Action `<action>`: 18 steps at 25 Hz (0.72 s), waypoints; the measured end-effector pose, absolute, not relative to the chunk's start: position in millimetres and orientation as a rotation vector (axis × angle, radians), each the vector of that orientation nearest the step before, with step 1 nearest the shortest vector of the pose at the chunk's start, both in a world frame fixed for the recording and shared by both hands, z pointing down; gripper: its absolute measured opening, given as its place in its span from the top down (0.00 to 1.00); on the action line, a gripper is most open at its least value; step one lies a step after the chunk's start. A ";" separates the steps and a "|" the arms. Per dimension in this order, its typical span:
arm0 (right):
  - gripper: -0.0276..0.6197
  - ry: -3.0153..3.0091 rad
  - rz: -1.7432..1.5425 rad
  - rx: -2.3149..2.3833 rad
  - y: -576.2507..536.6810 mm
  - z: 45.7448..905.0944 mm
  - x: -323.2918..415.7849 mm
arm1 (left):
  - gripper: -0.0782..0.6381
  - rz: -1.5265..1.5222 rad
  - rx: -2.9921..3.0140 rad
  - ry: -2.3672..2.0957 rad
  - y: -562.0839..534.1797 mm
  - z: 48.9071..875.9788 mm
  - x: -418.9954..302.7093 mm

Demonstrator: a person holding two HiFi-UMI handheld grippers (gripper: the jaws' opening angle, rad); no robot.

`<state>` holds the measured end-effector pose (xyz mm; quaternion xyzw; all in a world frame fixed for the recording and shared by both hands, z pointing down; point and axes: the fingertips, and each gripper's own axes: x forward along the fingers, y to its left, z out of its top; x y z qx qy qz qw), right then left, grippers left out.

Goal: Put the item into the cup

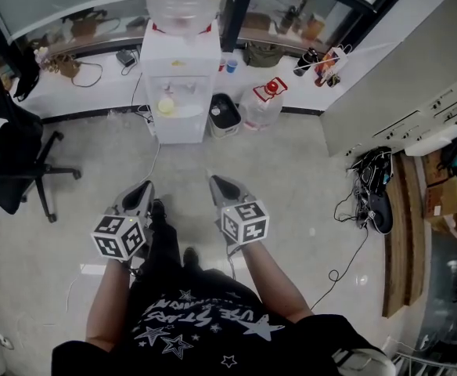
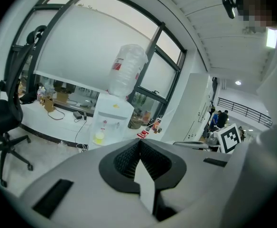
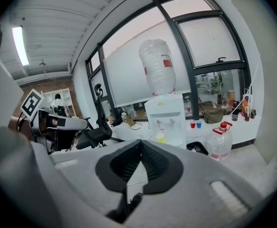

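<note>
I stand on a pale floor facing a white water dispenser [image 1: 180,69] with an upturned bottle on top. A yellow cup [image 1: 166,106] sits in its tap alcove; the left gripper view shows this yellow cup [image 2: 99,137] and the right gripper view shows the yellow cup [image 3: 161,137] too. A red cup [image 3: 192,124] and a blue cup [image 3: 198,124] stand on the white ledge behind. My left gripper [image 1: 145,186] and right gripper [image 1: 215,180] are held side by side at waist height, both shut with nothing between the jaws. No loose item shows.
A black office chair [image 1: 13,167] stands at the left. A black bin [image 1: 224,114] and a clear water jug with a red cap [image 1: 264,104] sit right of the dispenser. Cables [image 1: 369,186] and wooden planks [image 1: 397,233] lie at the right by a grey cabinet [image 1: 401,84].
</note>
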<state>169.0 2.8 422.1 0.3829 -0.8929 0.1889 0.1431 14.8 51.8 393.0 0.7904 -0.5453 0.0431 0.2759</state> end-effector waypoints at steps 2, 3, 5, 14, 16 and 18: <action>0.96 -2.570 0.546 1.102 -2.4 424.3 167.5 | 0.88 0.111 2.118 -1.460 45.0 396.6 13.5; 0.96 -2.567 0.548 1.098 -5.3 425.8 166.0 | 0.88 0.108 2.115 -1.459 41.4 398.2 12.0; 0.96 -2.560 0.549 1.092 -12.6 429.2 161.3 | 0.88 0.101 2.109 -1.455 33.3 401.8 6.9; 0.96 -2.506 0.569 1.071 -50.2 449.5 131.5 | 0.88 0.092 2.075 -1.417 -13.0 425.4 -24.9; 0.96 -2.489 0.571 1.054 -63.8 455.9 121.6 | 0.88 0.097 2.069 -1.400 -28.2 431.2 -32.6; 0.96 -2.473 0.575 1.046 -80.9 462.2 111.4 | 0.88 0.111 2.071 -1.382 -44.9 436.7 -40.5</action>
